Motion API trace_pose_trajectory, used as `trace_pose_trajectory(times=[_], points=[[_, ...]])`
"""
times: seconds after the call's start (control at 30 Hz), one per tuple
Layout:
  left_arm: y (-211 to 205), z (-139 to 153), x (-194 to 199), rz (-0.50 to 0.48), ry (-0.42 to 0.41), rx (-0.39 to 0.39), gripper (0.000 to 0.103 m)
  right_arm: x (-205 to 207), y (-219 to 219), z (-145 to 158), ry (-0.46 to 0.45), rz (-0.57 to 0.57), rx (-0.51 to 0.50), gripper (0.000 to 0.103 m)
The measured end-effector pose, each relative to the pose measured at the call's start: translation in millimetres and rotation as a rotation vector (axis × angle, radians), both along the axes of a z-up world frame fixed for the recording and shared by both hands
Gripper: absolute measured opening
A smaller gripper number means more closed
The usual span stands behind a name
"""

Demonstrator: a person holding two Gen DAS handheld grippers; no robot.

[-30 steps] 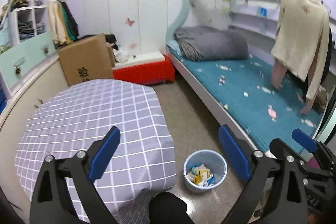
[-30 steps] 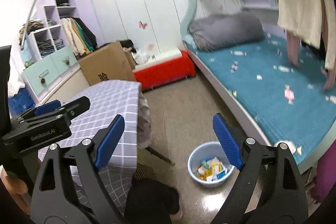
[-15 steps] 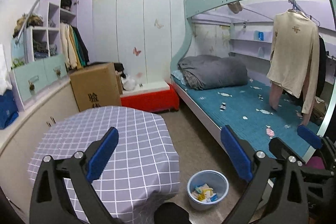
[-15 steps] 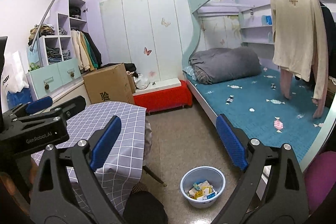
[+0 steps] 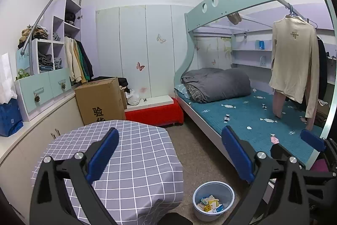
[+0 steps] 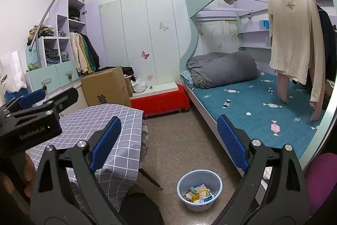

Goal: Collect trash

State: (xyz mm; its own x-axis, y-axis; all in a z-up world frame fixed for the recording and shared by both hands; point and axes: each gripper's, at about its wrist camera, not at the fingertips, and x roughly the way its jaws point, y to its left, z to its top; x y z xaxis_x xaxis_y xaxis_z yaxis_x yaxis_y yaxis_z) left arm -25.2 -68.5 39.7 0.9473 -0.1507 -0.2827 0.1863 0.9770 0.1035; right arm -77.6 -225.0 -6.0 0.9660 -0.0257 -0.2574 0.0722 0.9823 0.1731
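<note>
I stand in a small bedroom with white wardrobe doors at the back. The landmark is the bunk bed (image 5: 252,115) with its teal mattress, filling the side of the room ahead of my right hand. Across the floor from the bed stands a table (image 5: 130,153) under a grey checked cloth, its top bare. Beyond the table, near the head of the bed, sits a cardboard box (image 5: 101,98).

On the floor between the table and the bed, close to the bed's rail, sits a small pale blue bin (image 6: 199,189) holding the trash (image 6: 199,195): crumpled paper and wrappers. I judge the bin light, stiff plastic and a little slick, best pinched at its rim; the scraps are light, soft and easily crushed.

My left gripper (image 5: 168,153) is spread wide and holds nothing. My right gripper (image 6: 168,140) is likewise wide apart and empty.

Compared with a second ago, both cameras have tilted upward: the ceiling now shows, and the bin has slid toward the bottom of each view.
</note>
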Motion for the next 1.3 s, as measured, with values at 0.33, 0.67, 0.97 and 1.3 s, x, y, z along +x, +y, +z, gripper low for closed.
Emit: trace_pose_trajectory(times=[0.33, 0.67, 0.97, 1.3], points=[[2.0, -3.9, 3.3, -0.007, 0.02, 0.004, 0.096, 1.5, 1.0, -2.4, 0.006, 0.001, 0.003, 0.091], [0.9, -5.0, 3.4, -0.008, 0.025, 0.008, 0.096, 2.3, -0.7, -2.5, 0.011, 0.002, 0.004, 0.091], [-1.0, -4.5, 3.5, -0.008, 0.023, 0.008, 0.096, 2.2, -0.1, -5.3, 0.012, 0.002, 0.006, 0.091], [0.0, -4.8, 3.8, -0.011, 0.025, 0.007, 0.096, 3.3, -0.9, -8.6, 0.014, 0.005, 0.01, 0.092]])
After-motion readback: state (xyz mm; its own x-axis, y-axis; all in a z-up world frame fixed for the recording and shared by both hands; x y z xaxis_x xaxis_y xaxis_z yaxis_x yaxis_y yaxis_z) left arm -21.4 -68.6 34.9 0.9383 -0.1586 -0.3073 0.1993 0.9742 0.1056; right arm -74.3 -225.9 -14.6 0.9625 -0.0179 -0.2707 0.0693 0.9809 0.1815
